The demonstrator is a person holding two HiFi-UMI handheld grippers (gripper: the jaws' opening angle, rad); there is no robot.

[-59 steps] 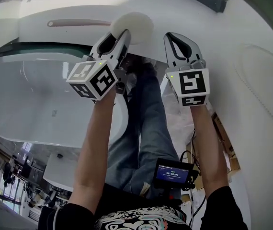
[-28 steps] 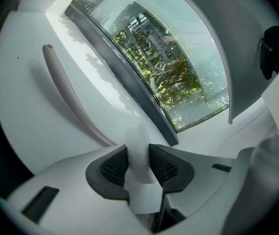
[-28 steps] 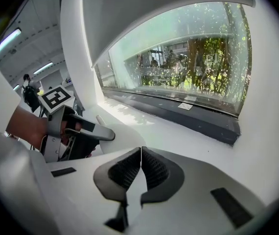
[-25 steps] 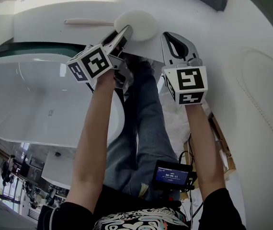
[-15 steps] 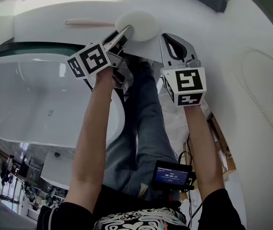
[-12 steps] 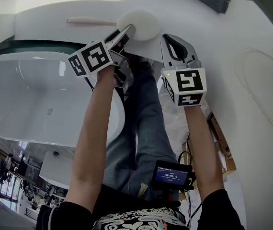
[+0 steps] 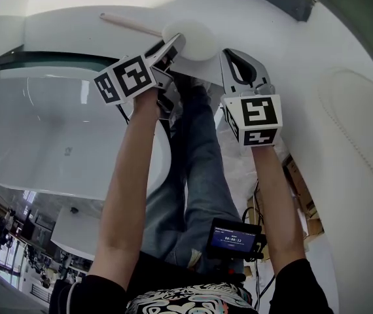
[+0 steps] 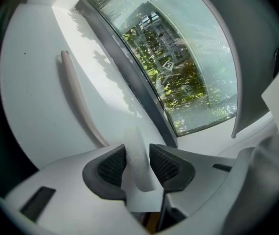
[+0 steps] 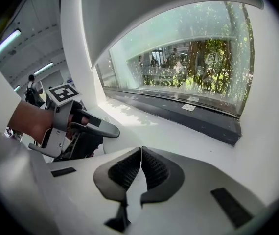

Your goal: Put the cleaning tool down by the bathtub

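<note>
The cleaning tool (image 7: 190, 39), a round white sponge head on a long pale handle (image 7: 129, 24), sits over the white ledge (image 7: 62, 38) at the far side of the bathtub (image 7: 42, 116); its handle stretches away to the left along the ledge, and whether it rests on that surface I cannot tell; the left gripper (image 7: 173, 43) has the near edge of the sponge head between its jaws, and in the left gripper view both dark ribbed pads (image 8: 111, 166) touch the white foam; these jaws have just been opening a little, with the foam pinched between them at a middling width; beyond them the handle (image 8: 78, 102) runs along the ledge beside the dark sill (image 8: 129, 82) of a curved window (image 8: 188, 72) with greenery outside; the right gripper (image 7: 239, 52) hovers just beside the sponge head on its right, apart from it, its jaws together with nothing between them; in the right gripper view (image 9: 140, 166) the left gripper and the hand that bears it show at the left; nearer the person, legs in blue jeans (image 7: 199, 169) stand between the tub and a white quilted surface (image 7: 350, 156).
</note>
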